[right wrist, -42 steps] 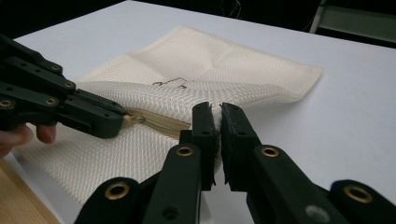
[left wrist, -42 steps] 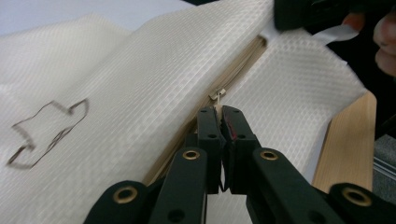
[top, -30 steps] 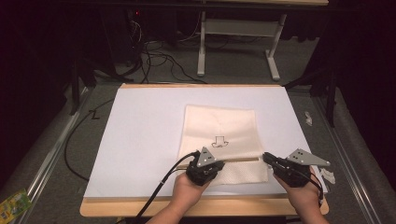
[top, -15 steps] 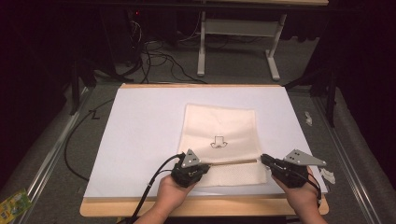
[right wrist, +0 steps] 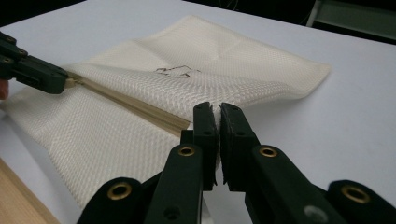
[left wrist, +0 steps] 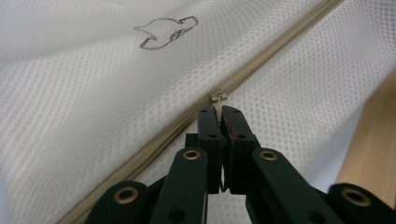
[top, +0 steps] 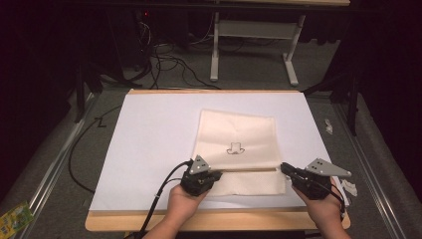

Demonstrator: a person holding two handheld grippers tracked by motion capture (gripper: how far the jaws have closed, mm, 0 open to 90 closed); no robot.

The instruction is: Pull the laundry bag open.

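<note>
A cream mesh zipper bag (top: 239, 132) with a small drawn mark (top: 235, 148) lies flat on a white sheet (top: 149, 139). Its tan zipper (top: 251, 170) runs across near the front. My left gripper (top: 219, 174) sits at the zipper's left part, jaws shut on the zipper pull (left wrist: 218, 97). My right gripper (top: 284, 168) is at the bag's right edge, shut on the mesh (right wrist: 215, 100) where the zipper ends. The right gripper view also shows the left gripper (right wrist: 58, 79) far off at the zipper line.
The sheet covers a wooden table (top: 224, 220), whose front edge lies just below both hands. White scraps (top: 348, 186) lie by the right hand and on the floor (top: 328, 125). Cables and a desk frame (top: 254, 45) stand beyond the table. A green packet (top: 15, 216) lies at the lower left.
My left gripper has slid leftward along the zipper with the pull in its jaws. The right gripper has stayed at the bag's right edge.
</note>
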